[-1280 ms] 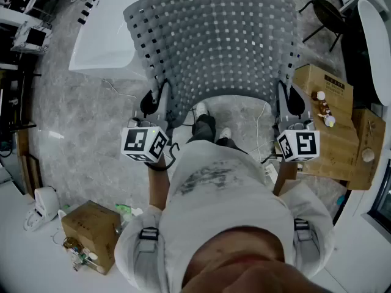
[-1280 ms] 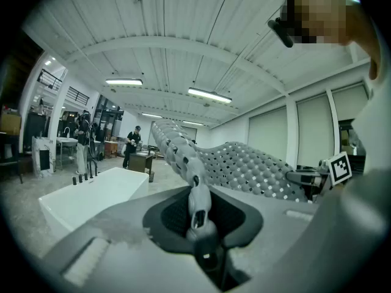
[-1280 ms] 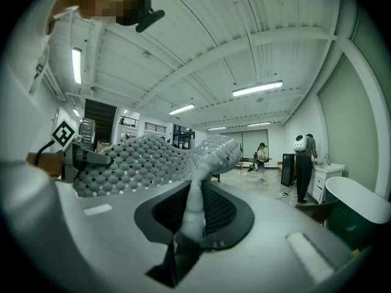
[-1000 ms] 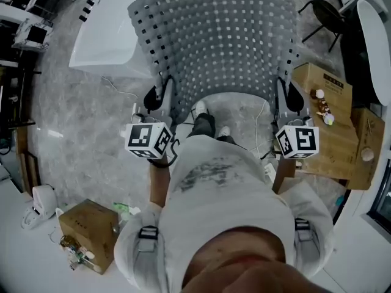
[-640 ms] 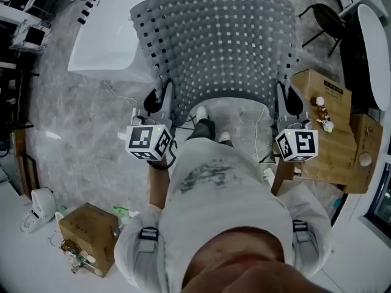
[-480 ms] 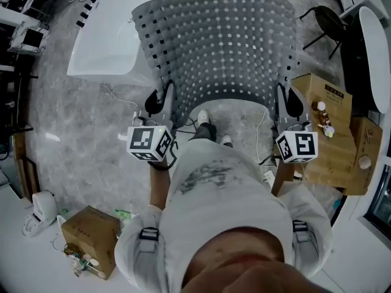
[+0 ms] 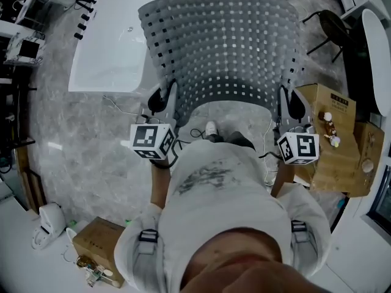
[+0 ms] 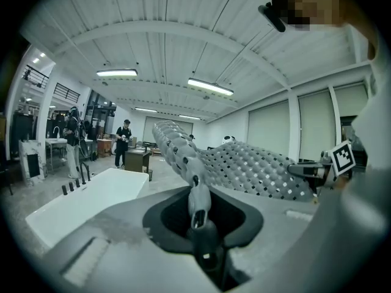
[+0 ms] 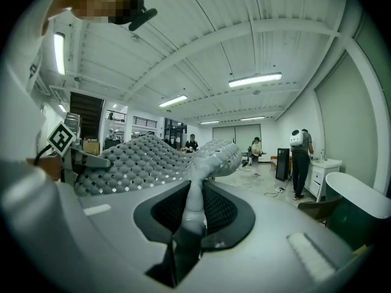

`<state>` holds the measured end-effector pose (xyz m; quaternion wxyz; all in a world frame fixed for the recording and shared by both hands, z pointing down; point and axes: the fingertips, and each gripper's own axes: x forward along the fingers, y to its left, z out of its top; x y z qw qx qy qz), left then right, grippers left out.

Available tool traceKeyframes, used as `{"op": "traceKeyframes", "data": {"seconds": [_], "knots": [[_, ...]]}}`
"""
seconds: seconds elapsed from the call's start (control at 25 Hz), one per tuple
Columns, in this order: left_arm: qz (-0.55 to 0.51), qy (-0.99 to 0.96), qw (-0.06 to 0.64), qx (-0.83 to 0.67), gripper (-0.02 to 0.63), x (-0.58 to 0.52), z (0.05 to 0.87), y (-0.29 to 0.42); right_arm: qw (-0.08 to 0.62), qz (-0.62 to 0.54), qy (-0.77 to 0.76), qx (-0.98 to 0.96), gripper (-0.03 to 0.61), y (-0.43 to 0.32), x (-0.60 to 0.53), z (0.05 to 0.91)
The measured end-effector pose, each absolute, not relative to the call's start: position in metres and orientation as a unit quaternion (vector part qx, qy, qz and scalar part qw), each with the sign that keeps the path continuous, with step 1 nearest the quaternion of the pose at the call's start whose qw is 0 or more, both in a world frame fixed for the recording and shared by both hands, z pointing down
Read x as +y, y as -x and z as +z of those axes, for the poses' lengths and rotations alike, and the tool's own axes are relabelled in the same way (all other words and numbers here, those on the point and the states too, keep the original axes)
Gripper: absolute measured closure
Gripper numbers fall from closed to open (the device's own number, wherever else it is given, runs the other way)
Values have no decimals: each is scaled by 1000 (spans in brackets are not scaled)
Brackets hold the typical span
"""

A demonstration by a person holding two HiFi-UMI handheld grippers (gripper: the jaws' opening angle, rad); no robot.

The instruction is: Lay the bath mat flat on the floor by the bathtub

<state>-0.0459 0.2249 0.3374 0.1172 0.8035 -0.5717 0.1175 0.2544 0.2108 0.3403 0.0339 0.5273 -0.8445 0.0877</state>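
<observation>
A grey bath mat (image 7: 223, 47) full of small holes hangs spread in the air in front of me, held by its two near corners. My left gripper (image 7: 166, 102) is shut on the left corner, where the mat's edge (image 8: 197, 195) is pinched between the jaws. My right gripper (image 7: 287, 105) is shut on the right corner, with the mat (image 9: 194, 197) clamped the same way. In the head view the white bathtub (image 7: 113, 41) lies at the upper left, partly hidden behind the mat. The grey marble floor (image 7: 91, 139) shows below and to the left.
Cardboard boxes (image 7: 333, 139) with small items stand at my right, another box (image 7: 101, 249) at the lower left. A black chair (image 7: 333, 20) is at the upper right. Cables (image 7: 122, 105) trail on the floor by the tub. People (image 9: 300, 160) stand far off.
The mat and both grippers have shifted a little away from me and toward the tub. Both grips are unchanged.
</observation>
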Motion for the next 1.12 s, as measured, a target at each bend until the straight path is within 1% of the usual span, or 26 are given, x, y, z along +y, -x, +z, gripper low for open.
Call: {"op": "traceKeyframes", "data": {"seconds": [0.2, 0.32, 0.84, 1.12], "knots": [[113, -812, 117, -560, 558, 265, 331, 48, 35, 80, -540, -837, 520, -253, 261, 328], [110, -814, 121, -558, 558, 268, 325, 46, 35, 77, -544, -835, 518, -256, 262, 321], [116, -798, 122, -579, 557, 192, 329, 46, 24, 83, -515, -853, 518, -255, 165, 330], [118, -787, 114, -594, 557, 155, 317, 48, 19, 76, -504, -860, 518, -256, 121, 320]]}}
